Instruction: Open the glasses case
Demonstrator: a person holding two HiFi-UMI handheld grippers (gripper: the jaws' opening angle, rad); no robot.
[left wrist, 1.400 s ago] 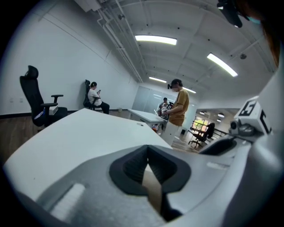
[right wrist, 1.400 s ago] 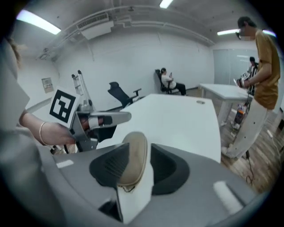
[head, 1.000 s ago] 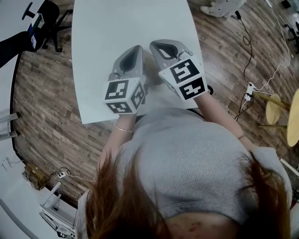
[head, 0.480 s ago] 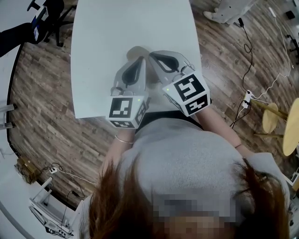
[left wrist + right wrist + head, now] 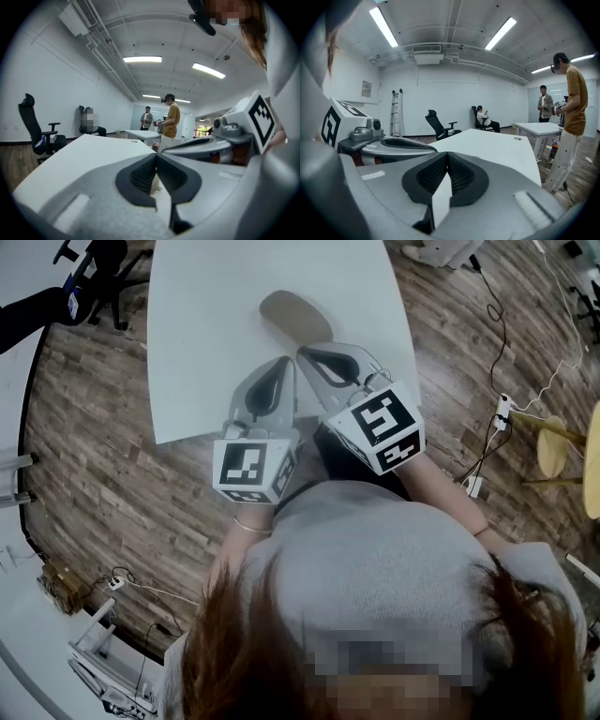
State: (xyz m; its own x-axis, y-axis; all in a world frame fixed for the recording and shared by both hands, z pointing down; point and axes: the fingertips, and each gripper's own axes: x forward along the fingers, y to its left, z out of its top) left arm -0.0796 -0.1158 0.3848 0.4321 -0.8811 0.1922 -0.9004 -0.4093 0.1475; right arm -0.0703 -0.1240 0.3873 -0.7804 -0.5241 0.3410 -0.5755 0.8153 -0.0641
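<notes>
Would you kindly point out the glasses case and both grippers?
glasses case (image 5: 298, 317), head view, its middle
left gripper (image 5: 285, 363), head view, tips of its jaws
right gripper (image 5: 304, 352), head view, tips of its jaws

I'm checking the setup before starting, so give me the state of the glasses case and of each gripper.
glasses case: looks closed, lying on the table, held by neither gripper.
left gripper: shut, nothing between its jaws.
right gripper: shut, nothing between its jaws.
</notes>
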